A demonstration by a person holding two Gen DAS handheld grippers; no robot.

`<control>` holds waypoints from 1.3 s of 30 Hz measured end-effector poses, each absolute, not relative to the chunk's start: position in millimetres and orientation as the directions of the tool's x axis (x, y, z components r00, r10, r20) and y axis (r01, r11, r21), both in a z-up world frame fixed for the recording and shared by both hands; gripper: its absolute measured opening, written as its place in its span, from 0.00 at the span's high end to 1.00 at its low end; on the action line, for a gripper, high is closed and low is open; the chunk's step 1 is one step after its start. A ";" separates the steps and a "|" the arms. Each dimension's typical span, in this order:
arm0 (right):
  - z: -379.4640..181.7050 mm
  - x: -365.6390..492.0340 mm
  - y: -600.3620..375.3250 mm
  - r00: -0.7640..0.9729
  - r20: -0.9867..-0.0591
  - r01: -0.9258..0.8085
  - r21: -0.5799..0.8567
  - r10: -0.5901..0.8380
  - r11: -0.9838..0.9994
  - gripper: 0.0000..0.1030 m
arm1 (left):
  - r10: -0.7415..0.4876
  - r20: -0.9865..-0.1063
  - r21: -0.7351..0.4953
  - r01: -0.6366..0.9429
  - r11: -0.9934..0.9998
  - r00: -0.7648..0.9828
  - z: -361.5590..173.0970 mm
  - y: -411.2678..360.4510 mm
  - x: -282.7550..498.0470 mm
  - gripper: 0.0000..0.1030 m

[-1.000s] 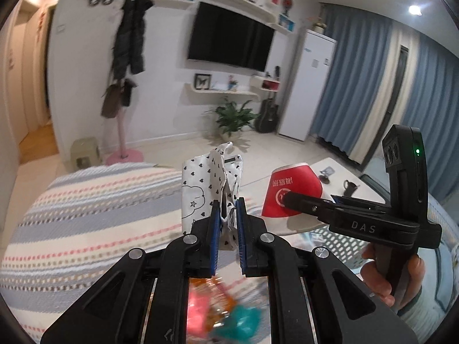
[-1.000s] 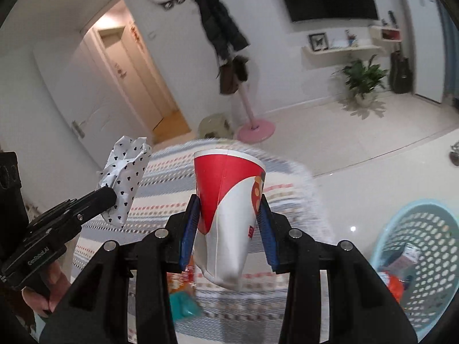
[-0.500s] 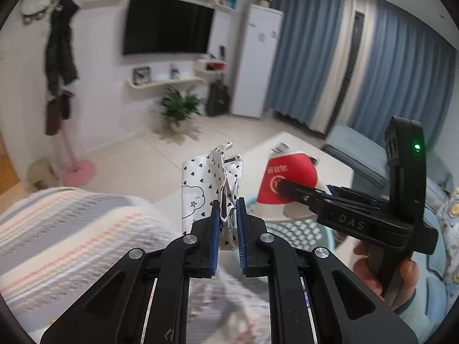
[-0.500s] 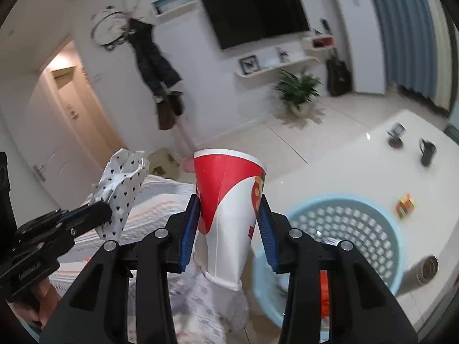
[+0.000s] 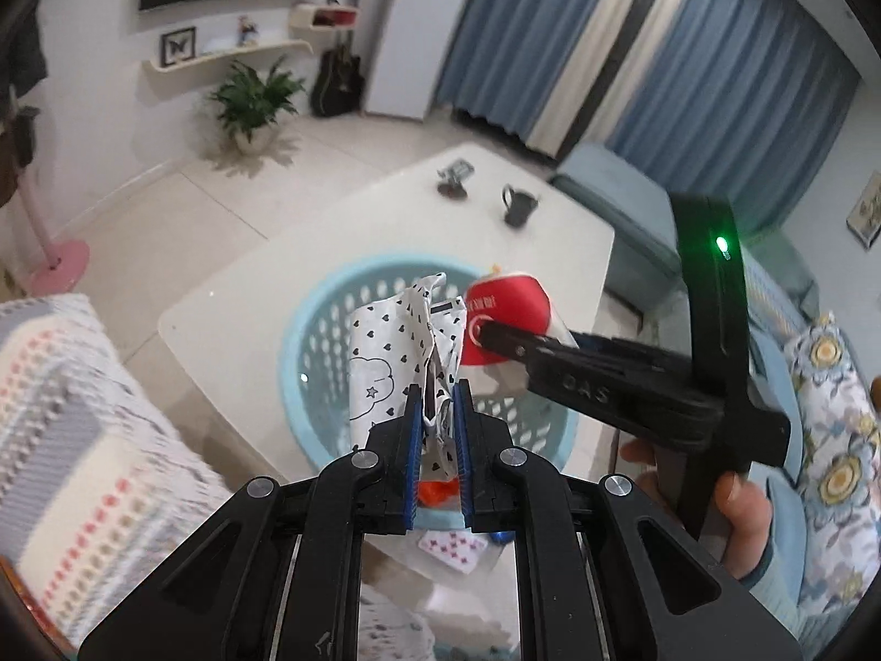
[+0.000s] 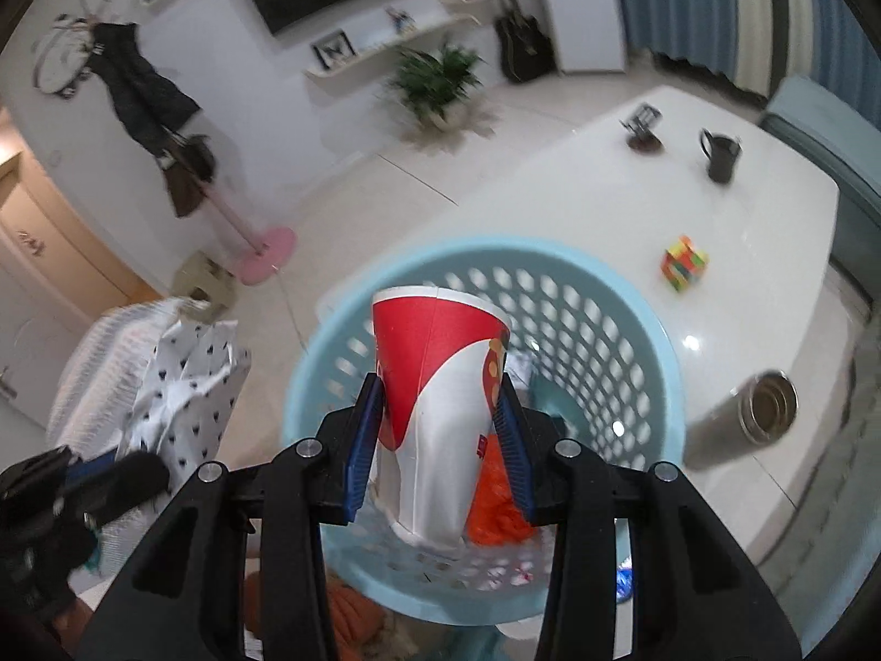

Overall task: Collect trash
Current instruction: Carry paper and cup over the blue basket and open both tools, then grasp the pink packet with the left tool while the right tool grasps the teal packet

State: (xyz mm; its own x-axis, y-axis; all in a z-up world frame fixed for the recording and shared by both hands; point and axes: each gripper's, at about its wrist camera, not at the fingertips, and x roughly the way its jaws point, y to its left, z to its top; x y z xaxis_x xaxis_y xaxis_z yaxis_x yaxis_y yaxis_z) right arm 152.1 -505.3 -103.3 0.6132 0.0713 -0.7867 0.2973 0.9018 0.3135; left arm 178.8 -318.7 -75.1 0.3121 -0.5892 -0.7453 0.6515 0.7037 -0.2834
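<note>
Left claw [image 5: 438, 413] pinches the heart-print wrapper [image 5: 393, 358]; right claw [image 6: 438, 429] clamps the red-and-white paper cup [image 6: 438, 385], both above the blue basket [image 6: 616, 303] on the desk [image 6: 578, 204]. Risk: wrapper hangs near the rim, so it may flutter outside on release; the cup could bounce off trash inside.

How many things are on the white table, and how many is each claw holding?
Baskets: 1
Mugs: 1
Puzzle cubes: 1
Metal flasks: 1
Small stands: 1
Paper cups in the right claw: 1
Crumpled wrappers in the left claw: 1
Total: 7
</note>
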 end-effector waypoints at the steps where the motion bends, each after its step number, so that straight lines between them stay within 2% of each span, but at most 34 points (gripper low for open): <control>1: -108.8 151.5 -506.3 0.601 -0.797 0.310 0.308 0.066 0.900 0.63 | -0.589 -0.750 -0.289 0.651 0.702 0.302 -79.9 -320.4 178.5 0.91; 6: -124.5 149.0 -513.5 0.562 -0.825 0.352 0.303 0.059 0.886 0.63 | -0.574 -0.767 -0.289 0.643 0.709 0.288 -93.1 -333.6 180.1 0.86; 7: -124.6 148.5 -514.8 0.561 -0.825 0.355 0.304 0.058 0.884 0.62 | -0.575 -0.766 -0.291 0.642 0.709 0.288 -92.3 -333.1 179.3 0.79; 10: -122.1 147.6 -519.8 0.566 -0.821 0.365 0.329 0.073 0.871 0.45 | -0.575 -0.759 -0.286 0.636 0.716 0.306 -89.5 -335.9 178.6 0.59; 11: -121.1 145.4 -521.7 0.577 -0.812 0.364 0.350 0.087 0.863 0.44 | -0.574 -0.757 -0.283 0.635 0.719 0.312 -88.0 -334.1 177.7 0.58; 23: -100.8 141.7 -500.1 0.597 -0.794 0.315 0.361 0.112 0.878 0.44 | -0.566 -0.728 -0.258 0.610 0.749 0.387 -63.8 -299.5 157.1 0.57; 26: -86.1 141.6 -483.3 0.620 -0.763 0.238 0.404 0.181 0.883 0.44 | -0.570 -0.712 -0.260 0.598 0.758 0.412 -53.4 -285.4 151.8 0.57; 30: -59.9 140.1 -450.4 0.650 -0.732 0.138 0.378 0.205 0.915 0.44 | -0.605 -0.667 -0.326 0.561 0.761 0.434 -37.9 -248.1 145.0 0.57; 39: -21.7 134.1 -338.2 0.666 -0.678 -0.128 0.307 0.312 0.943 0.43 | -0.515 -0.604 -0.328 0.400 0.856 0.608 -11.1 -138.6 126.4 0.55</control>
